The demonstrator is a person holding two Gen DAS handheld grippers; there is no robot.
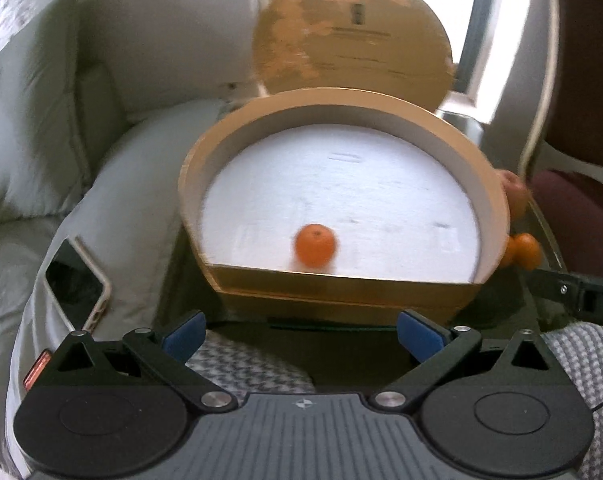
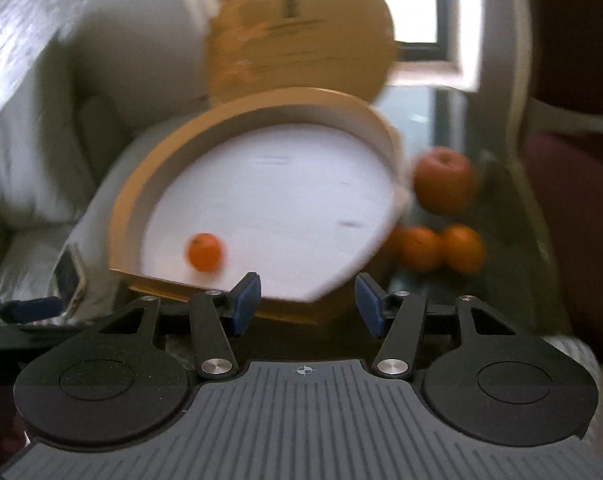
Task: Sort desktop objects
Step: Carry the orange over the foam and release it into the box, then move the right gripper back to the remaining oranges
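A tan semicircular box (image 1: 341, 288) with a white floor holds one small orange (image 1: 315, 246), near its flat front wall. The same box (image 2: 157, 156) and orange (image 2: 204, 252) show in the right wrist view. My left gripper (image 1: 301, 332) is open in front of the box, nothing between its blue pads. My right gripper (image 2: 307, 306) is open over the box's front wall, empty. To the right of the box lie two oranges (image 2: 441, 248) and a reddish apple (image 2: 445, 178) on the dark table. In the left wrist view the right gripper's finger reaches in from the right edge.
The box's round lid (image 1: 353, 36) stands upright behind it. A phone (image 1: 75, 280) lies on white bedding (image 1: 29, 140) at the left. A dark red chair (image 1: 577, 120) stands at the right. Checked fabric (image 1: 245, 364) shows under the left gripper.
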